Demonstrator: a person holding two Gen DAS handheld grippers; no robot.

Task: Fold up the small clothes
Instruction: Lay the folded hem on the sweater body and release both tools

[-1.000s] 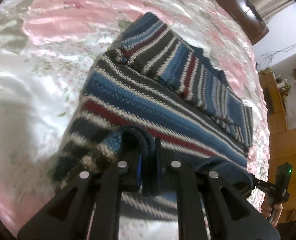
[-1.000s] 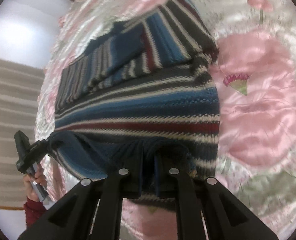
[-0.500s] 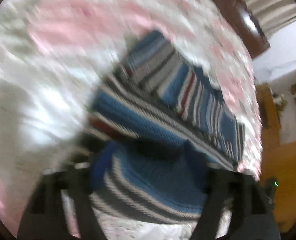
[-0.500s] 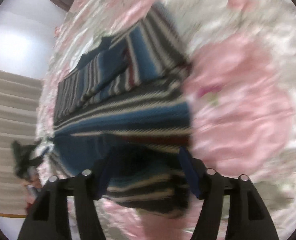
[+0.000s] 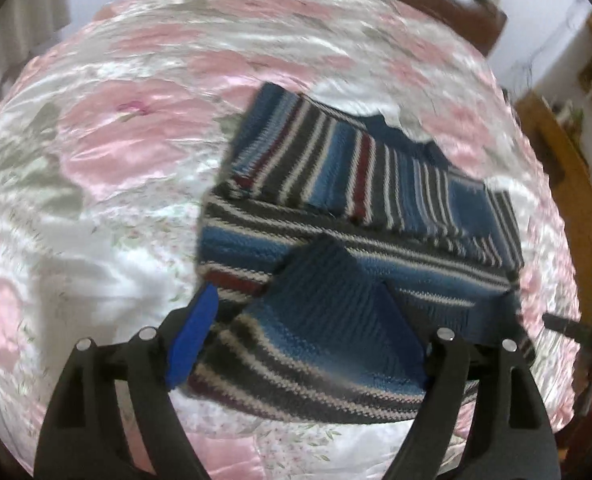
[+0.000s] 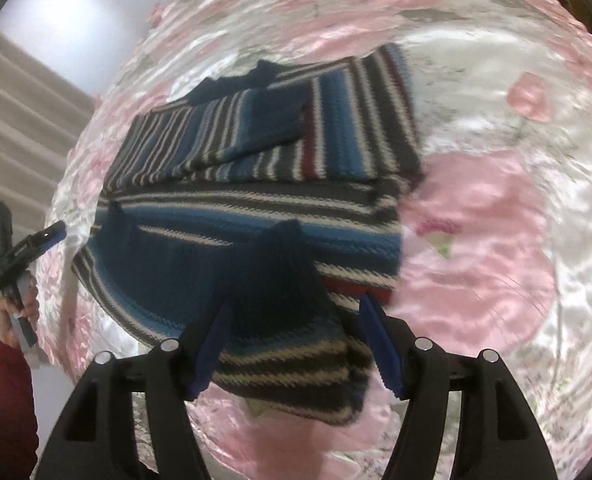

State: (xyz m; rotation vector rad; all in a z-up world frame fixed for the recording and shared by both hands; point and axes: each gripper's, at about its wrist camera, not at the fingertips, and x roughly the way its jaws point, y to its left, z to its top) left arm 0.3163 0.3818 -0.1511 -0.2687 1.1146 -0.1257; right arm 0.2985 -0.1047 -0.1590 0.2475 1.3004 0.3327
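Striped knit sweater (image 5: 336,216) lies mid-frame on the bed's pink floral satin cover (image 5: 115,152), sleeve folded across the upper part, lower hem flopped up in a loose hump at bottom centre. Left gripper (image 5: 308,344) spread wide, holding nothing; hem bunched between its fingers, contact unclear. In the right wrist view the sweater (image 6: 263,200) sits centre-left. Right gripper (image 6: 300,344) also wide, blue pads (image 6: 211,344) either side of the hem fold. Left gripper (image 6: 39,240) visible at left edge, hand (image 6: 15,312) and red sleeve (image 6: 7,392) below.
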